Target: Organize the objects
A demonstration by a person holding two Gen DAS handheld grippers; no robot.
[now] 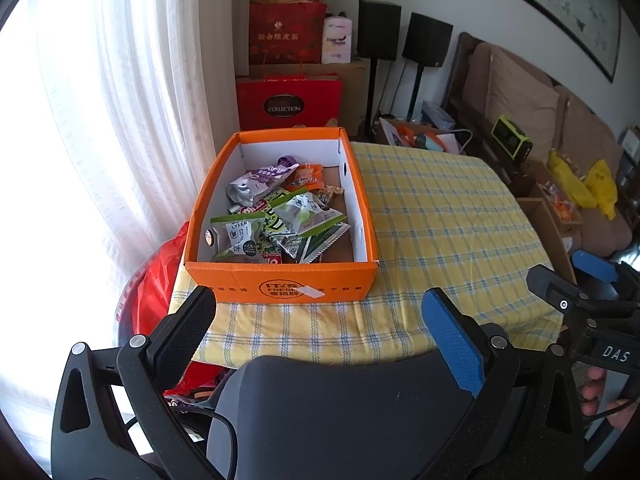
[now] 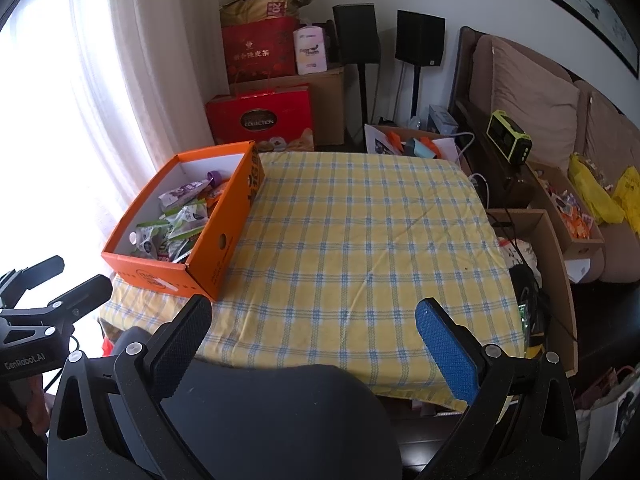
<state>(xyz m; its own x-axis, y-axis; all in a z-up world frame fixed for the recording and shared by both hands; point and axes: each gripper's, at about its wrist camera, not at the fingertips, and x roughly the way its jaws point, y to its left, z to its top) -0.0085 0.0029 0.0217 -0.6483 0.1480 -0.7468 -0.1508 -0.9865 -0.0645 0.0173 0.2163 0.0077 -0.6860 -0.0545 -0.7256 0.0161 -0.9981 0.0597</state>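
Table (image 2: pixel 360 240) with a yellow-and-blue checked cloth occupies the middle of both views. An orange cardboard box (image 1: pixel 280 280) stands on its left part, near the front edge and close to the sheer curtain (image 1: pixel 120 120); the box is open at the top, white inside. Snack packets (image 1: pixel 280 216) lie loosely piled in it — green-and-white sachets toward the front, a silver-and-purple pouch (image 1: pixel 260 182) and a small orange packet (image 1: pixel 308 178) toward the back. The rest of the cloth to the right of the box is bare. Left gripper (image 1: pixel 320 328) is held low in front of the table, above the dark grey backrest of a chair (image 1: pixel 340 412), pointing at the box; its jaws are spread wide and grasp nothing. Right gripper (image 2: pixel 314 334) hangs at a similar height further right, facing the bare cloth, likewise spread wide with nothing between its black and blue pads. Each gripper appears at the edge of the other's view, and fingertips of a hand (image 1: pixel 600 396) show under the right tool. A red plastic bag (image 1: pixel 160 276) sits beside the table's left front corner. Behind the table stand red gift boxes (image 2: pixel 260 120), two black speakers (image 2: pixel 420 38) on stands and a brown sofa (image 2: pixel 540 100); cardboard cartons (image 2: pixel 560 216) with yellow bags (image 2: pixel 596 192) are at the right.
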